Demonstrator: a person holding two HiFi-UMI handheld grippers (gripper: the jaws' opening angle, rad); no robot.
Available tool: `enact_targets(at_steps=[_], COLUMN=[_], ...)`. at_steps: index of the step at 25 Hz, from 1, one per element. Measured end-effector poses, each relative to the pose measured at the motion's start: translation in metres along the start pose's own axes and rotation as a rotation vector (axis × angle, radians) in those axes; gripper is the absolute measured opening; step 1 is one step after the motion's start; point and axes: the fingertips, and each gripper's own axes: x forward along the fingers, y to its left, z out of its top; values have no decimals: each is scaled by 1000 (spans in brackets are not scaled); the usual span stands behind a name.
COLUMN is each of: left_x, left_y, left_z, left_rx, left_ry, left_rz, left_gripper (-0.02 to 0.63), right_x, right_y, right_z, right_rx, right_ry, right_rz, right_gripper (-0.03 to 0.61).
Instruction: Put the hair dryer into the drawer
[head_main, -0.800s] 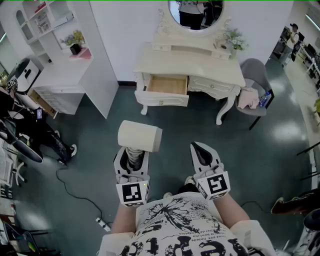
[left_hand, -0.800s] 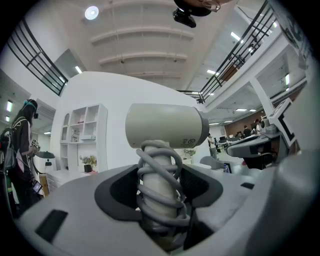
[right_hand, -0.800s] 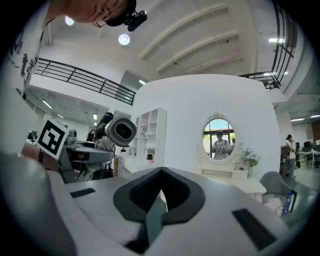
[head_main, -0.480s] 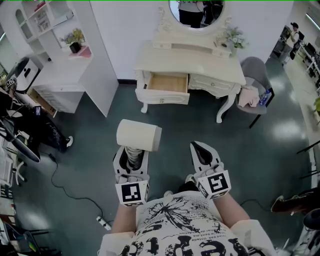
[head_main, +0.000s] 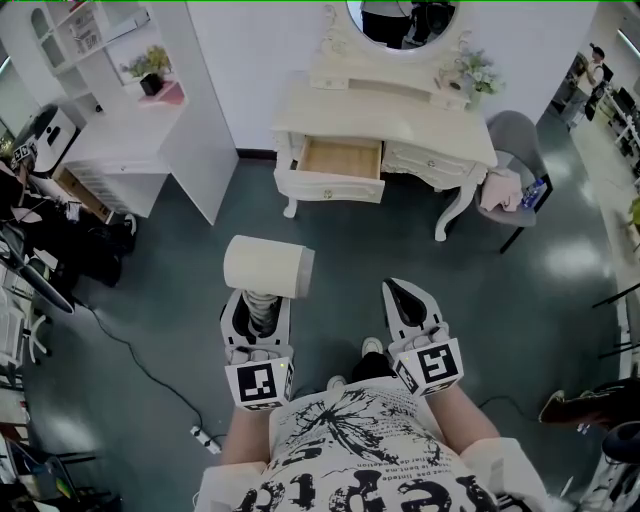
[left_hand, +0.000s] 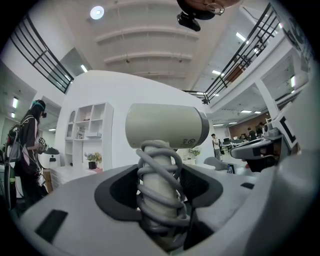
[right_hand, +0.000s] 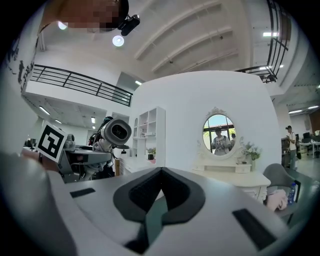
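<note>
A cream hair dryer with its grey cord wound round the handle stands upright in my left gripper, which is shut on the handle. In the left gripper view the barrel lies crosswise above the jaws, and the coiled handle sits between them. My right gripper is beside it, shut and holding nothing; its tips meet. Ahead, across the floor, stands the white dressing table with its left drawer pulled open, showing a bare wooden inside.
A grey chair with a pink cloth stands right of the table. A white shelf unit and a low cabinet are at the left. Dark equipment and a floor cable with a power strip lie at the left.
The hair dryer and left gripper have drifted slightly left in the head view. The dressing table sits a little higher in the picture, and a shoe now shows between the grippers.
</note>
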Motion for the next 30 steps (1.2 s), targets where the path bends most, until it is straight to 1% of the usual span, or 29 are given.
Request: enact_targets(at_steps=[5, 12, 16, 21, 26, 30], left_x=[18, 75, 121, 192, 266, 312], left_y=[2, 6, 13, 15, 6, -3], left_z=[-6, -12, -12, -7, -5, -9], left_rx=[14, 36, 38, 11, 17, 10], left_ry=[16, 46, 46, 45, 39, 51], left_rz=[13, 36, 66, 91, 93, 94], left_gripper=[256, 256, 256, 256, 256, 256], right_x=[19, 72, 117, 170, 220, 250], right_y=[-12, -54, -85, -134, -187, -222], right_z=[-4, -9, -8, -1, 4, 4], right_rx=[3, 29, 32, 31, 4, -1], right_ry=[14, 11, 2, 1, -3, 2], right_rz=[28, 52, 86, 122, 139, 147], right_gripper=[12, 12, 12, 12, 12, 12])
